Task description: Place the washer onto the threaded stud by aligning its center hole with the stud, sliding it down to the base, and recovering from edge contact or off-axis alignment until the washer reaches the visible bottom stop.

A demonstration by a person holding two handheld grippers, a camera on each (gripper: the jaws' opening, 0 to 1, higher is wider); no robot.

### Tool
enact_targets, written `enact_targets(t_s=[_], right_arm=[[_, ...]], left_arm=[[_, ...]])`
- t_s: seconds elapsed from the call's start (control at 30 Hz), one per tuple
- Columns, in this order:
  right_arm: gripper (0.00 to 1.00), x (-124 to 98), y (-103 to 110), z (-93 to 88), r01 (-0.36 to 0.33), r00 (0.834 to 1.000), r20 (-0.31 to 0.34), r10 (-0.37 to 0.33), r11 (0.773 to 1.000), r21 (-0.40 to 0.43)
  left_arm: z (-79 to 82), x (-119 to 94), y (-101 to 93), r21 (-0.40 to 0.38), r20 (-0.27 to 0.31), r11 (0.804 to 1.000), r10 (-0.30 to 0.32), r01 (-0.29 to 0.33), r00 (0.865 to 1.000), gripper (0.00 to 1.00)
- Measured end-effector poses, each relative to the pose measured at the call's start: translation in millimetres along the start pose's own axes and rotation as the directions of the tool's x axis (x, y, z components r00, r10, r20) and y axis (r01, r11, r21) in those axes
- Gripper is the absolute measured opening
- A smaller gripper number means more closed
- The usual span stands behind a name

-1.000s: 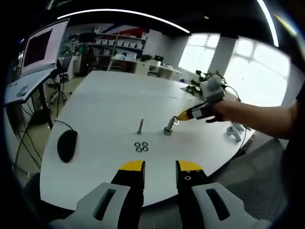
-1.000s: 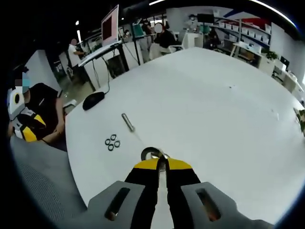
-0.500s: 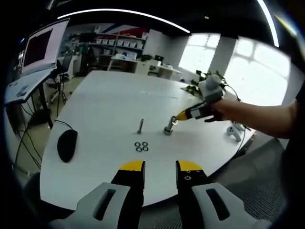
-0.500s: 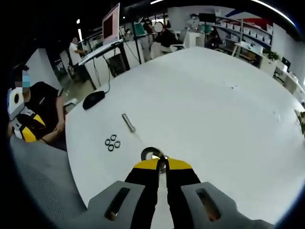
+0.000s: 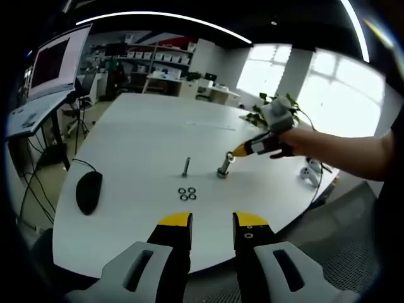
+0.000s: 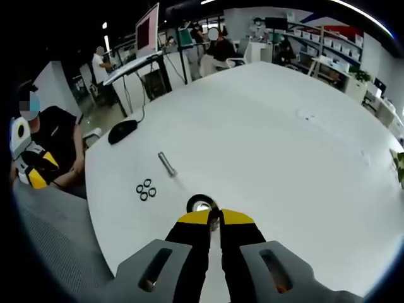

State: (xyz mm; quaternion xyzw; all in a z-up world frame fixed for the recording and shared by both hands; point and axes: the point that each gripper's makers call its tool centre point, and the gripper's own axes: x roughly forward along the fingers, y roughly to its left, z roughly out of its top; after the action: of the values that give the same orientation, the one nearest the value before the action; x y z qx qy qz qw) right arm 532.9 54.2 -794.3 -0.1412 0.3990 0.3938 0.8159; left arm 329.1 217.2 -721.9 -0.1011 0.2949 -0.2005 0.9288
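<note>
On the white table [image 5: 145, 139] stand two threaded studs: one [image 5: 223, 168] to the right, one [image 5: 186, 166] to the left. My right gripper [image 5: 235, 152] reaches in from the right, shut on a washer [image 5: 231, 158] that it holds at the top of the right stud. In the right gripper view its yellow-tipped jaws [image 6: 214, 218] pinch the washer [image 6: 200, 204] by its near edge; whether the stud's top shows through the hole I cannot tell. The other stud [image 6: 166, 163] stands beyond. My left gripper [image 5: 212, 221] hangs open over the near table edge, holding nothing.
Several loose washers [image 5: 187, 194] lie in a cluster in front of the studs. A black mouse [image 5: 88, 191] rests at the left edge, a white handheld device [image 5: 310, 175] at the right. A monitor [image 5: 53, 63] stands beyond the table. A seated person [image 6: 44, 151] holds the left gripper.
The right gripper and hand have lifted slightly and edged toward the stud with the washer still held. The left gripper has not moved.
</note>
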Motion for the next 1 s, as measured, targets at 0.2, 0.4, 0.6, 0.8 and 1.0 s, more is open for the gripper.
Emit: enact_targets(t_s=[0.2, 0.4, 0.6, 0.8, 1.0], right_arm=[[0.06, 3.7, 0.5, -3.3, -0.017, 0.999, -0.033, 0.017, 1.000, -0.004], [0.06, 4.0, -0.4, -3.9, -0.033, 0.999, -0.041, 0.034, 0.999, 0.018], [0.07, 4.0, -0.6, -5.1, -0.047, 0.998, -0.037, 0.048, 0.998, 0.047], [0.08, 3.0, -0.3, -4.8, -0.054, 0.998, -0.019, 0.056, 0.996, 0.074], [0.07, 3.2, 1.8, -5.1, -0.055, 0.998, -0.021, 0.056, 0.997, 0.051]], left_arm=[[-0.2, -0.1, 0.1, 0.001, -0.002, 1.000, 0.000, 0.000, 1.000, 0.23], [-0.3, -0.1, 0.4, 0.001, -0.003, 1.000, 0.000, 0.000, 1.000, 0.23], [-0.3, -0.2, 0.4, 0.001, -0.003, 1.000, 0.000, 0.000, 1.000, 0.23], [-0.5, -0.1, 0.2, 0.002, -0.004, 1.000, -0.001, 0.001, 1.000, 0.23], [-0.3, -0.1, 0.2, 0.003, -0.003, 1.000, -0.001, 0.001, 1.000, 0.23]])
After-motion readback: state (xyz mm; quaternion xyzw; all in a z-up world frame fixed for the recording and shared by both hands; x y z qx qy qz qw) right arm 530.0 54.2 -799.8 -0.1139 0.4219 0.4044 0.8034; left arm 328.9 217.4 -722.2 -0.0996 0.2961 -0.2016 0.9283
